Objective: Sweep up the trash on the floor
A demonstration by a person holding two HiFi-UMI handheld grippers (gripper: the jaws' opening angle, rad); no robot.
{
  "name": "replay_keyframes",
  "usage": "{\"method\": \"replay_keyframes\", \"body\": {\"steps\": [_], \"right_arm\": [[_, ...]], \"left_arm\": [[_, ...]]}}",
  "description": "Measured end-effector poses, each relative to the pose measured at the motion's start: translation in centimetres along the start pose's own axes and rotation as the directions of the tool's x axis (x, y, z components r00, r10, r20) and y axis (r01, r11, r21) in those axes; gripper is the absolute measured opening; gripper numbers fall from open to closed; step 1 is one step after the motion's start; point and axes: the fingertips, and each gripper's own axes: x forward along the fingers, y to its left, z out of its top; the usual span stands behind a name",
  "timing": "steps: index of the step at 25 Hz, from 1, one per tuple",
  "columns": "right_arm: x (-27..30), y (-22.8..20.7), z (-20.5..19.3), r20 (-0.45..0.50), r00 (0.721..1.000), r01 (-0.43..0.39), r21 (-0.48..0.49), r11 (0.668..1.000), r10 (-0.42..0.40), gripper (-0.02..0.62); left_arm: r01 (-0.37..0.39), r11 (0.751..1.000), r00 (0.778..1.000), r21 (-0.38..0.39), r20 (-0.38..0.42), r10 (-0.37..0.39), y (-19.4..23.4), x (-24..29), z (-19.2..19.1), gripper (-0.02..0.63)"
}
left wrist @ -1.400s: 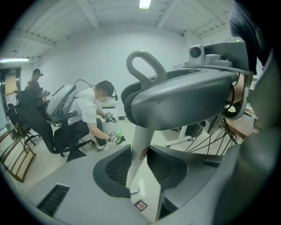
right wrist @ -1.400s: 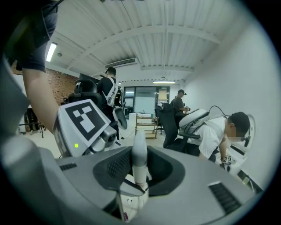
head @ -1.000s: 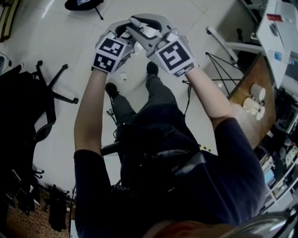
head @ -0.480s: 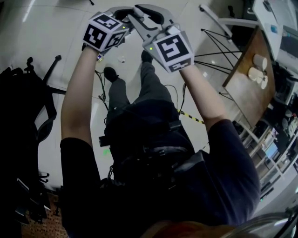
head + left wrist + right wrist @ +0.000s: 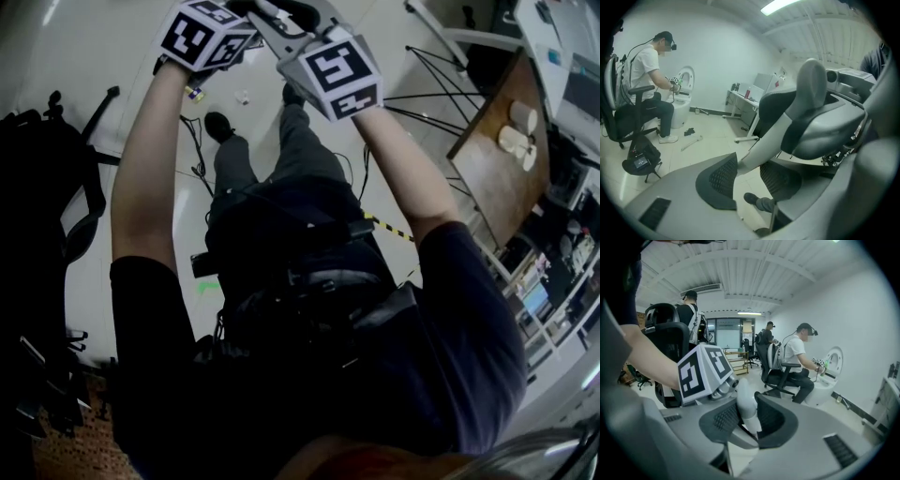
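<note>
Both grippers are held out in front of the person, crossed at the top edge of the head view, marker cubes toward the camera. One finger of the right gripper passes between the jaws of my left gripper (image 5: 751, 180), which have just been opening; floor and a shoe show through the gap. A white finger (image 5: 746, 405) of the left gripper stands between the pads of my right gripper (image 5: 747, 423), close on both sides. Neither holds a tool. On the pale floor ahead of the shoes lie a small white scrap (image 5: 242, 96) and a small coloured piece (image 5: 194, 92).
A black office chair (image 5: 80, 202) stands at the left. At the right is a wooden table (image 5: 487, 178) with white cups (image 5: 517, 141). Cables and striped tape (image 5: 389, 228) lie on the floor. Other seated people (image 5: 647, 70) work at a white machine (image 5: 685, 78).
Both grippers, still crossed, have moved away from the person toward the top edge of the head view. The floor scraps now show just under the left cube.
</note>
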Motion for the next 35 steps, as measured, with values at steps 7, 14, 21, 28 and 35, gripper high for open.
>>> {"method": "replay_keyframes", "body": {"steps": [7, 14, 21, 28, 35], "right_arm": [[0.7, 3.2, 0.4, -0.016, 0.999, 0.045, 0.018, 0.999, -0.045, 0.120], [1.4, 6.6, 1.4, -0.002, 0.996, 0.092, 0.071, 0.993, -0.092, 0.123], [1.5, 8.0, 2.2, 0.013, 0.989, 0.143, 0.165, 0.976, -0.147, 0.126], [1.5, 9.2, 3.6, 0.021, 0.990, 0.135, 0.204, 0.970, -0.142, 0.129], [1.2, 9.6, 3.7, 0.025, 0.993, 0.109, 0.242, 0.964, -0.118, 0.131]], "left_arm": [[-0.012, 1.000, 1.000, 0.001, -0.023, 0.012, -0.4, -2.5, -2.1, 0.149], [-0.012, 1.000, 1.000, 0.008, -0.010, 0.012, -0.8, -5.7, -4.3, 0.147], [-0.025, 0.994, 0.999, 0.104, -0.024, 0.028, -1.2, -7.7, -5.7, 0.139], [-0.040, 0.987, 0.998, 0.154, -0.051, 0.048, -1.3, -9.7, -5.9, 0.130], [-0.059, 0.985, 0.995, 0.162, -0.072, 0.072, -1.8, -10.3, -6.1, 0.127]]}}
